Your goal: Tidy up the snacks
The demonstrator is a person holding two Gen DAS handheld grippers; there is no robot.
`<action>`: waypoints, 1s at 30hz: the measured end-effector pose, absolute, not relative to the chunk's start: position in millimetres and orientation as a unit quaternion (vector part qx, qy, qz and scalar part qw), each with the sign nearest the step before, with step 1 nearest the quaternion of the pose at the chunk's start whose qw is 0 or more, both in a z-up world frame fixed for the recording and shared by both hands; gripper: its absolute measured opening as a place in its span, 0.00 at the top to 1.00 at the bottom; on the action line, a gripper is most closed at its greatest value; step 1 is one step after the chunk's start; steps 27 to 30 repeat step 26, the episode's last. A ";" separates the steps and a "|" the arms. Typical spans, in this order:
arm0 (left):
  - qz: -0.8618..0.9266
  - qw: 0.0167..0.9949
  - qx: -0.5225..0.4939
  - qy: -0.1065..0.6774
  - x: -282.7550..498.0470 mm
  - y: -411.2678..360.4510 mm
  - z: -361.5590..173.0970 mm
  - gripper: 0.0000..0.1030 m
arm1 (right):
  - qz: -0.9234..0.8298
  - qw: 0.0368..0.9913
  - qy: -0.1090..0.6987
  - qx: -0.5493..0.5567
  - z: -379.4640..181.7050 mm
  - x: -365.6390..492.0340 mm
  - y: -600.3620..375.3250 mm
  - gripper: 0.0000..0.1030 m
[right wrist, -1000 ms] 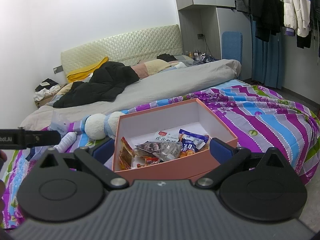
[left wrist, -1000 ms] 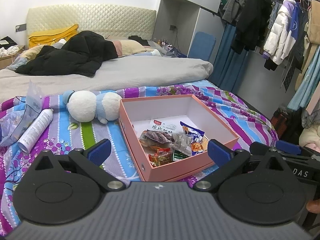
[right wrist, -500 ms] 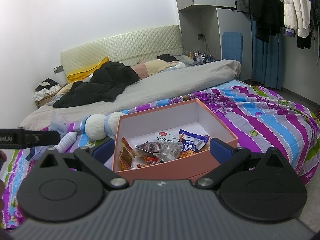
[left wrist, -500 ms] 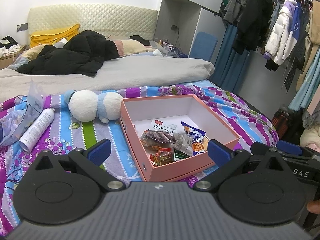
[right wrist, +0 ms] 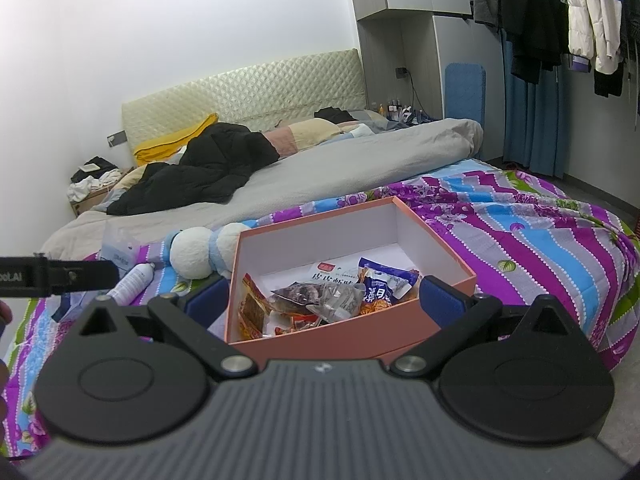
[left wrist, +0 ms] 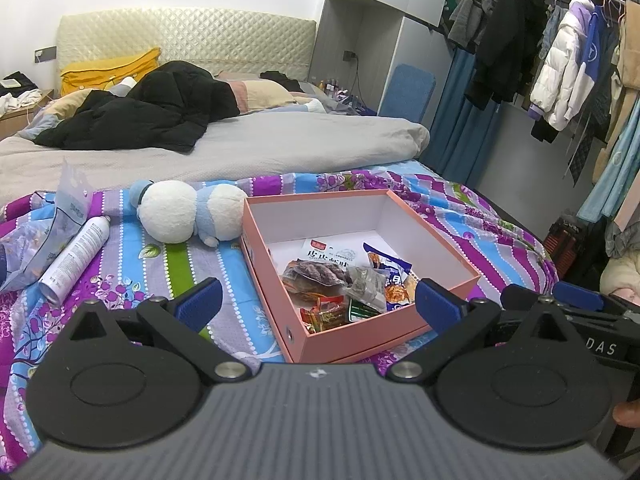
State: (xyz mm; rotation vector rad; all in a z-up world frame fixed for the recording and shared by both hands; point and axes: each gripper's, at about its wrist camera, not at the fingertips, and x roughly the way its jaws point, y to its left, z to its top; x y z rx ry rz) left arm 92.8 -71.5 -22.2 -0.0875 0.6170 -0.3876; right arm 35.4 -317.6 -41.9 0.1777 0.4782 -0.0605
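Snack packets (left wrist: 344, 280) piled in pink box (left wrist: 360, 338), both grippers spread wide, empty.

Left gripper (left wrist: 318, 300) & right gripper (right wrist: 322, 294) hover at box's 6 o'clock; fits pre-sorting or finished, can't tell. White packet (left wrist: 326, 252) has Chinese print, unreadable; right gripper body reads "DAS", left "LAI".

Pink box (right wrist: 448, 276) hides lower snack packets (right wrist: 320, 300).

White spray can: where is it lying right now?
In the left wrist view the white spray can lies on its side on the striped bedspread at far left, between the clear plastic bag and the plush toy, left of the pink box.
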 end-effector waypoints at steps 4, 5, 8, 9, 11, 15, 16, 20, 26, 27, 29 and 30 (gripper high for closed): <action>-0.190 0.933 -0.043 0.302 92.8 -71.5 -22.3 0.00 | -0.031 0.967 0.237 0.087 -41.0 36.5 -317.2 0.00; -0.190 0.933 -0.043 0.302 92.9 -71.4 -22.3 0.00 | -0.032 0.967 0.237 0.086 -41.4 36.5 -316.9 0.00; -0.189 0.933 -0.043 0.302 92.7 -71.6 -22.3 0.00 | -0.032 0.967 0.237 0.086 -41.0 36.8 -317.1 0.00; -0.190 0.933 -0.043 0.301 92.7 -71.5 -22.3 0.00 | -0.032 0.967 0.237 0.086 -41.0 36.8 -317.1 0.00; -0.189 0.933 -0.043 0.302 92.8 -71.5 -22.3 0.00 | -0.032 0.967 0.237 0.085 -41.0 36.7 -317.1 0.00; -0.191 0.933 -0.043 0.301 92.7 -71.6 -22.4 0.00 | -0.032 0.967 0.237 0.086 -40.7 37.1 -317.2 0.00; -0.191 0.933 -0.043 0.301 92.2 -71.8 -21.9 0.00 | -0.031 0.967 0.237 0.086 -40.5 37.0 -317.3 0.00; -0.191 0.934 -0.041 0.300 91.3 -71.9 -20.6 0.00 | -0.030 0.968 0.236 0.085 -40.7 37.5 -317.7 0.00; -0.190 0.934 -0.041 0.299 89.5 -73.0 -18.9 0.00 | -0.030 0.968 0.236 0.084 -40.9 38.1 -317.9 0.00; -0.190 0.934 -0.041 0.299 89.5 -73.0 -18.9 0.00 | -0.030 0.968 0.236 0.084 -40.9 38.1 -317.9 0.00; -0.190 0.934 -0.041 0.299 89.5 -73.0 -18.9 0.00 | -0.030 0.968 0.236 0.084 -40.9 38.1 -317.9 0.00; -0.190 0.934 -0.041 0.299 89.5 -73.0 -18.9 0.00 | -0.030 0.968 0.236 0.084 -40.9 38.1 -317.9 0.00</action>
